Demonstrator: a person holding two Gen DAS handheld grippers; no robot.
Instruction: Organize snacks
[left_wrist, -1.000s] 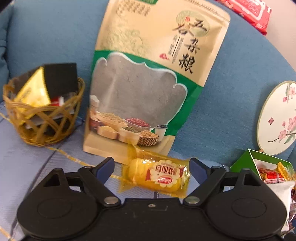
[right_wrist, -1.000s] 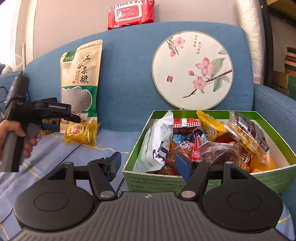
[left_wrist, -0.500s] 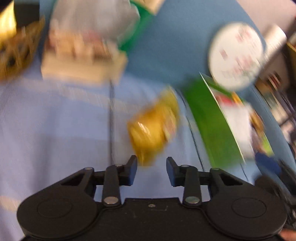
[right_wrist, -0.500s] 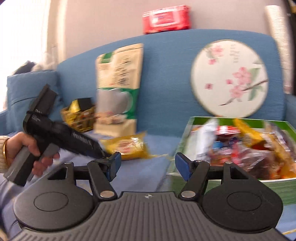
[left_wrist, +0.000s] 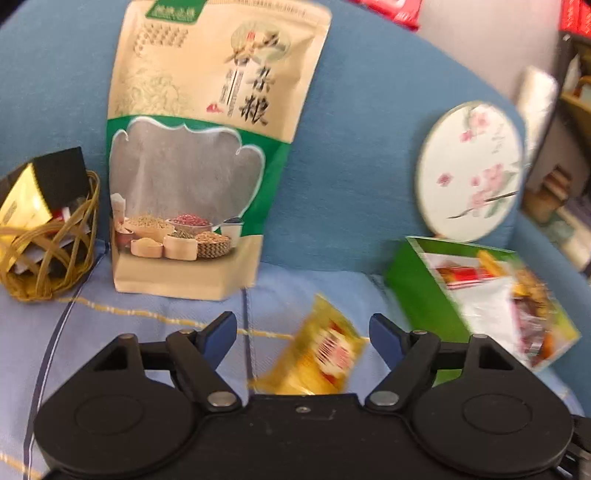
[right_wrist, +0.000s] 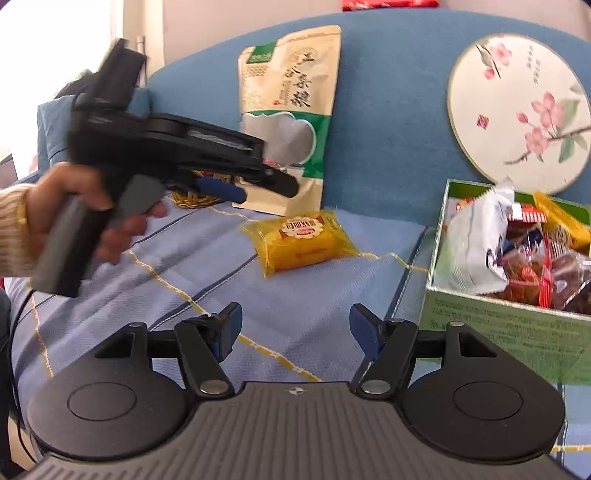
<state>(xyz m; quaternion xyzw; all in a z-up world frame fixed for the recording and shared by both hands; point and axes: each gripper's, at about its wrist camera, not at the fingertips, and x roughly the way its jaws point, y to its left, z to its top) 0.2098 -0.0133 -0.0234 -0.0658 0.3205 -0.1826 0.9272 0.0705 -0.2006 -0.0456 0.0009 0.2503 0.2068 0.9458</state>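
We work on a blue sofa (right_wrist: 388, 110) whose seat carries a striped blue cover (right_wrist: 295, 295). Left to right: wicker basket (left_wrist: 48, 254), grain pouch (right_wrist: 291, 122), yellow snack packet (right_wrist: 303, 242), green snack box (right_wrist: 517, 325). The packet lies flat, long axis 10-to-4 o'clock. The left gripper (left_wrist: 303, 328) has just opened, jaws wide, holding nothing. The right gripper (right_wrist: 295, 326) is spread, empty.

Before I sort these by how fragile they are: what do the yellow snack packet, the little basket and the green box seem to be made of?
Yellow snack packet: glossy plastic film, judging by its sheen and crimped ends.
Basket: woven strips, likely bamboo or rattan, with open gaps between them.
Green box: printed cardboard, probably, from its thin flat matte walls.
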